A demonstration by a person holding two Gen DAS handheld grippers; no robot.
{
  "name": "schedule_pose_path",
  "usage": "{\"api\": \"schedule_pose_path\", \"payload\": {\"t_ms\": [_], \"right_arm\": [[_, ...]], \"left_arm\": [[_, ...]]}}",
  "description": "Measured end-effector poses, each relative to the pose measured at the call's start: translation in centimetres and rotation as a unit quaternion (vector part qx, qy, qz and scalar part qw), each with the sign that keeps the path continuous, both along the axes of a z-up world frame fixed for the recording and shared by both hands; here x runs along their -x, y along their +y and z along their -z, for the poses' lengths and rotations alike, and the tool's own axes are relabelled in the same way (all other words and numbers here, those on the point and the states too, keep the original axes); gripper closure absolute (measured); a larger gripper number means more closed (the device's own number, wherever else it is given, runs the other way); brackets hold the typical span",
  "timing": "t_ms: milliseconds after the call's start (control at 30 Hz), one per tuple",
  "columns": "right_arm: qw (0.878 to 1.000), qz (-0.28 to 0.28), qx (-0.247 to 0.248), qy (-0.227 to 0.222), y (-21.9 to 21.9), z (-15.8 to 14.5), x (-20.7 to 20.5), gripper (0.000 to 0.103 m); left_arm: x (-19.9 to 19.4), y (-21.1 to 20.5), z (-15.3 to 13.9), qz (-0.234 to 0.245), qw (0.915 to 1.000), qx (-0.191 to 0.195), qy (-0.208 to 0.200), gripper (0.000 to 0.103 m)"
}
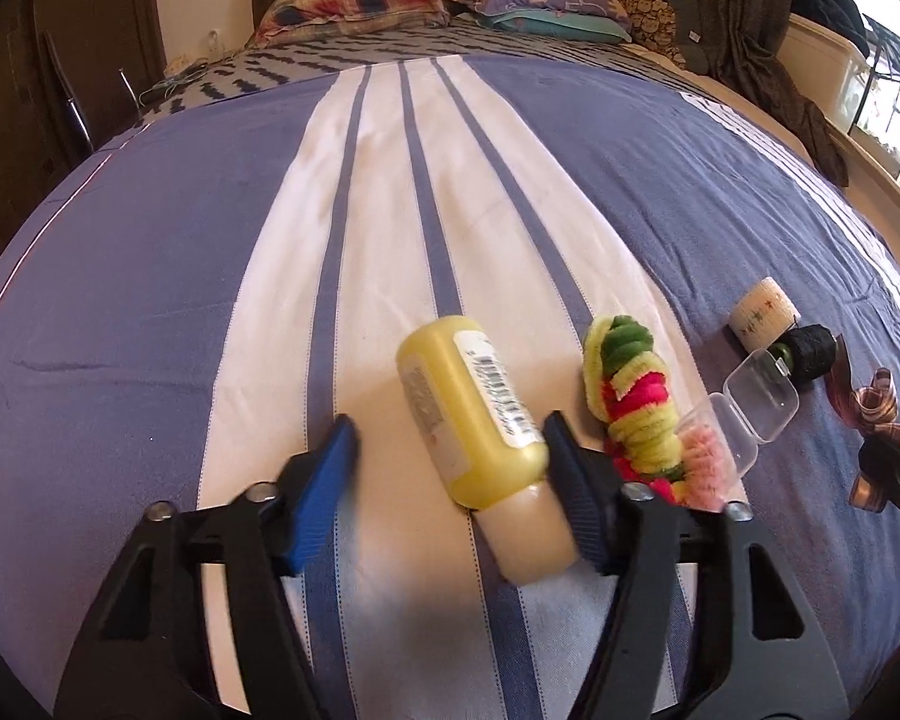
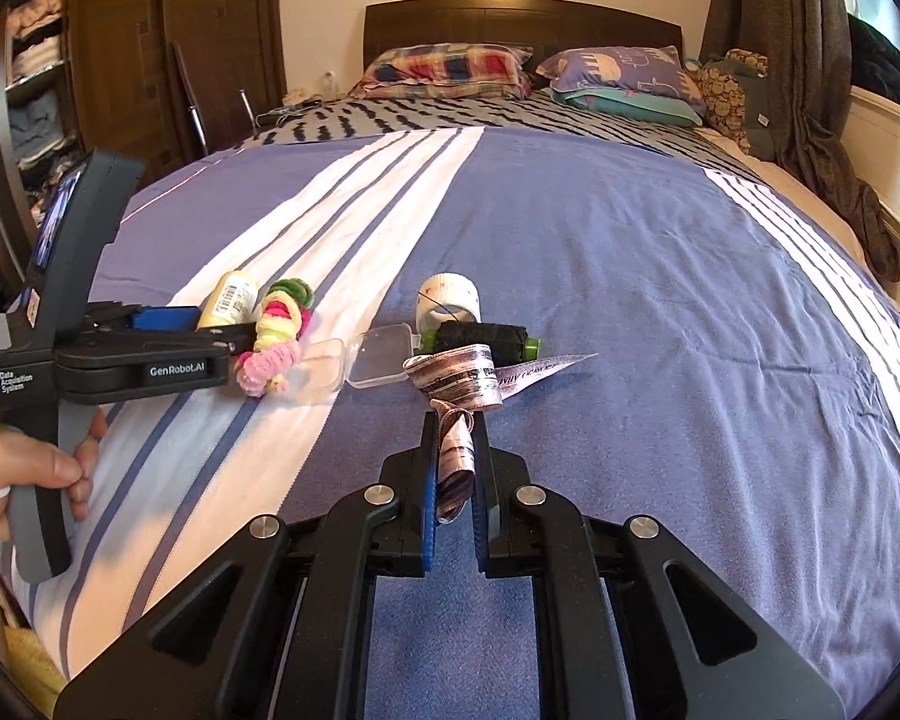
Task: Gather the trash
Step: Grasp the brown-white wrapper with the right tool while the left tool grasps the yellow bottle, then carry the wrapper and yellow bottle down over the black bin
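Note:
A yellow bottle (image 1: pixel 480 414) lies on the striped bed cover, between the open fingers of my left gripper (image 1: pixel 450 438); the right finger (image 1: pixel 570 468) is next to its side. The bottle also shows in the right wrist view (image 2: pixel 229 300). Beside it lie a bundle of coloured pipe cleaners (image 1: pixel 636 396), an open clear plastic box (image 1: pixel 756 408), a black thread spool (image 1: pixel 810 354) and a white tape roll (image 1: pixel 762 312). My right gripper (image 2: pixel 455 438) is shut on a curled brown patterned ribbon (image 2: pixel 459 384), which rests on the cover.
The bed (image 2: pixel 630 252) stretches ahead, with pillows (image 2: pixel 450 69) at the headboard. A wardrobe (image 2: pixel 120 60) stands to the left; curtain and window sill (image 2: pixel 870 138) to the right. The left gripper body (image 2: pixel 120 360) shows in the right wrist view.

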State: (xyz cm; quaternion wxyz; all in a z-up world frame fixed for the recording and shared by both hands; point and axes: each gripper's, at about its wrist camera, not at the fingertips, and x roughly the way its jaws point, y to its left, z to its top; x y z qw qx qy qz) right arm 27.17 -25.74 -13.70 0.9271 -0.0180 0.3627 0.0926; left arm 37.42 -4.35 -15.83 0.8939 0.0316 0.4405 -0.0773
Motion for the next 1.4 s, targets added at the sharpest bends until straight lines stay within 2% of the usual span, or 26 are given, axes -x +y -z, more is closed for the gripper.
{"api": "schedule_pose_path", "payload": {"t_ms": [33,67,267,600,933,1400], "right_arm": [[1.000,0.000,0.001,-0.001,0.0,0.0,0.1,0.093],[1.000,0.001,0.003,-0.003,0.1,-0.1,0.2,0.093],[1.000,0.005,0.020,-0.007,0.1,-0.2,1.7,0.093],[0.999,0.003,0.037,-0.006,0.0,-0.5,7.9,0.093],[1.000,0.016,0.019,-0.009,-1.5,-1.7,14.9,0.093],[0.998,0.020,0.010,-0.053,-2.0,-5.0,23.3,0.093]], "left_arm": [[0.1,0.1,-0.1,0.000,1.0000,-0.001,-0.001,0.062],[0.2,0.2,-0.1,-0.001,1.0000,-0.001,0.000,0.073],[2.4,0.7,-0.3,0.007,1.0000,0.007,0.002,0.073],[11.3,-0.4,-1.6,0.061,0.9981,0.011,-0.003,0.073],[19.9,-0.9,-3.9,0.077,0.9961,0.033,-0.026,0.073],[29.8,-1.7,-6.4,0.106,0.9914,0.051,-0.057,0.073]]}}
